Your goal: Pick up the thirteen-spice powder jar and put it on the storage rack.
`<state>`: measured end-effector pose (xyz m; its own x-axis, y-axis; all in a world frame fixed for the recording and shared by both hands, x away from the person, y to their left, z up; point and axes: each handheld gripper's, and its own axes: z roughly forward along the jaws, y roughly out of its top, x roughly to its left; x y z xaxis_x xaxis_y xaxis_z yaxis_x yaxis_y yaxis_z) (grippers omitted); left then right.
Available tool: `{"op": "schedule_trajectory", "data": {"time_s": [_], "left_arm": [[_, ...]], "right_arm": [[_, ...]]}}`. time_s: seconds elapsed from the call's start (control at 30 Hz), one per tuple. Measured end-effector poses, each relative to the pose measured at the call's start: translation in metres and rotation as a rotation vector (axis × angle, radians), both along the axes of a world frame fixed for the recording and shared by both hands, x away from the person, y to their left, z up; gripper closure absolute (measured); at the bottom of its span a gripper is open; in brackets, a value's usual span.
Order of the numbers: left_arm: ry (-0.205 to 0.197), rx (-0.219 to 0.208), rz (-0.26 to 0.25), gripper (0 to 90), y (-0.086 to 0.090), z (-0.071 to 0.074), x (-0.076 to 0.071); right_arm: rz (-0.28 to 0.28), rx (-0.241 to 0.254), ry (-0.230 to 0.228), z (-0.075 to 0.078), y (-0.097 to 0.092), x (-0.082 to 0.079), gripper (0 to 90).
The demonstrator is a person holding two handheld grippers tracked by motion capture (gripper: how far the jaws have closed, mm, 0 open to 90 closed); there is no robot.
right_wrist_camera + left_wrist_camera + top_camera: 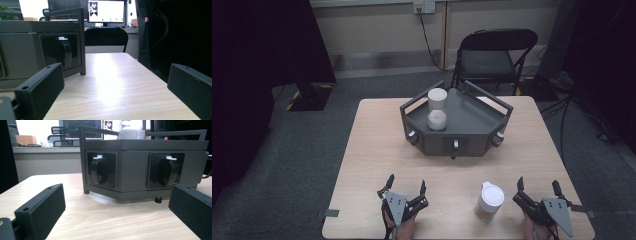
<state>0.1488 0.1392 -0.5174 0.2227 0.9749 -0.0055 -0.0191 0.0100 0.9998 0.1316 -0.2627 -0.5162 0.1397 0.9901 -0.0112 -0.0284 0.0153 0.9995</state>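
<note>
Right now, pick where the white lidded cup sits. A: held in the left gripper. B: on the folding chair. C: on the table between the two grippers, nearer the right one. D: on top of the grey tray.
C: the white lidded cup stands on the table, between the left gripper and the right gripper, nearer the right, both open and empty.

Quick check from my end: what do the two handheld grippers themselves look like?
Both match: the left gripper and the right gripper have black bodies, each with two black jaws and a grey three-cornered plate on top. Seen close, the jaws are blocky with matte, grainy inner pads and small screw holes on their top edges. No sleeves can be made out.
</note>
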Motion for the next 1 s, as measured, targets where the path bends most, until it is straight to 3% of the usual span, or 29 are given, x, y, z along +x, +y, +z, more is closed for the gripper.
{"op": "schedule_trajectory", "data": {"time_s": [0.67,0.77,0.93,1.0], "left_arm": [[-0.002,0.000,-0.002,0.0,0.000,0.000,0.000],[0.000,-0.001,-0.001,0.0,0.000,0.000,0.000],[0.000,0.000,0.001,0.0,0.000,0.000,0.000],[0.001,0.000,-0.002,0.0,0.000,0.000,0.000]], "right_arm": [[-0.003,-0.011,-0.002,0.000,0.003,0.000,0.0],[-0.004,-0.012,0.017,0.003,0.004,0.001,0.0],[0.018,0.036,0.021,0.014,-0.006,-0.005,0.7],[0.050,0.054,-0.002,0.021,-0.010,-0.011,0.7]]}}
